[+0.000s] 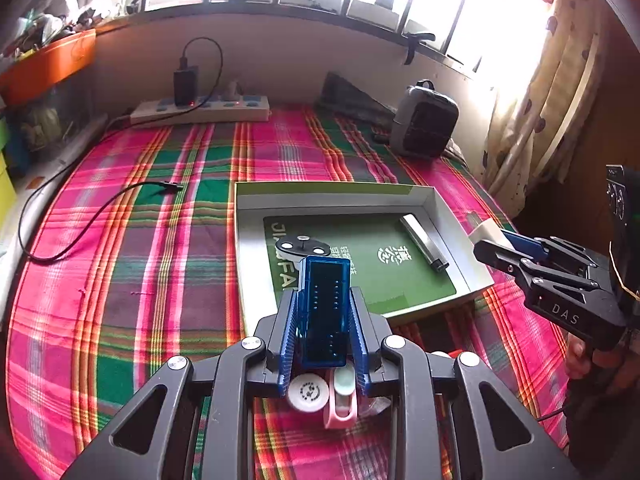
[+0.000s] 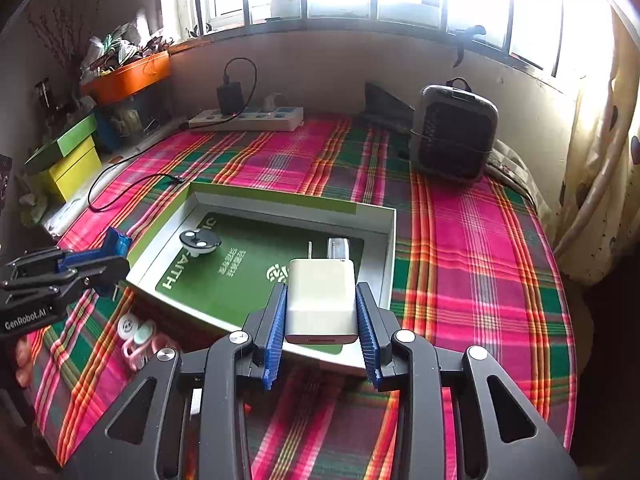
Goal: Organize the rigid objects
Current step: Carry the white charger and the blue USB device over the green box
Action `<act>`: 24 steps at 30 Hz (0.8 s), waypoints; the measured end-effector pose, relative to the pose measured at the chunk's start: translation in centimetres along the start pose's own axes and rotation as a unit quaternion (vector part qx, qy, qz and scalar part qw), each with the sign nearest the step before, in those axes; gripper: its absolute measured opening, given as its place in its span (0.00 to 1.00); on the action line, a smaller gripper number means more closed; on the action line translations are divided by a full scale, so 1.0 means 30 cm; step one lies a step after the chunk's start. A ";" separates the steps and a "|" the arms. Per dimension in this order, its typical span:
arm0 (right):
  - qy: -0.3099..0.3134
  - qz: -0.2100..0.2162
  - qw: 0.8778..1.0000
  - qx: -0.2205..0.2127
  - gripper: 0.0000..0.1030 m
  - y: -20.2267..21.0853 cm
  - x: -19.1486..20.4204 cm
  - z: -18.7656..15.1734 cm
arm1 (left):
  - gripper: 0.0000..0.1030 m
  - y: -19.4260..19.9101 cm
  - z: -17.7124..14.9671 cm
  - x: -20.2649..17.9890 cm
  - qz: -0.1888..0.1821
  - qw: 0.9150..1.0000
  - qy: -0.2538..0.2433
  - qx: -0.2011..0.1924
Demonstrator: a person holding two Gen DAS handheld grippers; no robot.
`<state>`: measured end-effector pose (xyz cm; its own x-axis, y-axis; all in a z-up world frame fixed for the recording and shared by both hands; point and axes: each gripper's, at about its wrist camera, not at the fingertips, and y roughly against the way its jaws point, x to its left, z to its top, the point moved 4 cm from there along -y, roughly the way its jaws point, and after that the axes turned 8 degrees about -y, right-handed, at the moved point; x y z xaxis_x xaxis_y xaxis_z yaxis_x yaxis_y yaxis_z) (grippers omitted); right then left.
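Note:
My left gripper point(image 1: 323, 294) is shut on a translucent blue USB device point(image 1: 324, 312), held upright above the near left corner of the shallow box tray point(image 1: 400, 196). My right gripper point(image 2: 322, 292) is shut on a white charger plug point(image 2: 321, 300), prongs pointing away, over the tray's near edge point(image 2: 280, 200). In the tray lie a black round piece with white dots point(image 1: 302, 246) and a silver stick point(image 1: 424, 246). On the cloth below the left gripper sit a white round disc point(image 1: 308, 392) and a pink clip point(image 1: 342, 404).
A plaid cloth point(image 1: 160, 240) covers the bed. At the back stand a power strip point(image 1: 200, 110) with a black adapter, and a small grey heater point(image 1: 426, 120). A black cable point(image 1: 80, 232) trails on the left. Yellow and green boxes point(image 2: 68, 160) stand at the left, and a curtain point(image 2: 592, 160) hangs at the right.

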<state>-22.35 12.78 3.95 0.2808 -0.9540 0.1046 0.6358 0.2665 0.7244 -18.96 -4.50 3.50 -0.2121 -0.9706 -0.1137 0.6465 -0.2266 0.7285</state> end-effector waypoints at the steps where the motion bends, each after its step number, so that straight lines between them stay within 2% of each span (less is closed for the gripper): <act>1: 0.001 0.002 1.000 0.001 0.34 -0.009 0.001 0.007 | 0.23 -0.009 0.003 0.001 0.001 1.000 0.001 0.002; 11: 0.009 0.017 1.000 0.018 0.34 -0.126 0.029 0.075 | 0.23 -0.098 0.025 0.008 -0.003 1.000 0.009 0.018; 14: 0.005 0.029 0.999 0.028 0.34 -0.169 0.031 0.081 | 0.23 -0.118 0.030 0.009 -0.004 1.000 0.009 0.021; 24: 0.008 0.029 0.998 0.054 0.34 -0.274 0.037 0.077 | 0.23 -0.172 0.032 0.018 -0.005 0.999 0.013 0.032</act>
<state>-28.93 9.22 -0.31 0.3265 -0.9350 0.1387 0.5372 0.3043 0.7867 -23.12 -3.79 0.33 -0.1989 -0.9701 -0.1389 0.5952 -0.2322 0.7693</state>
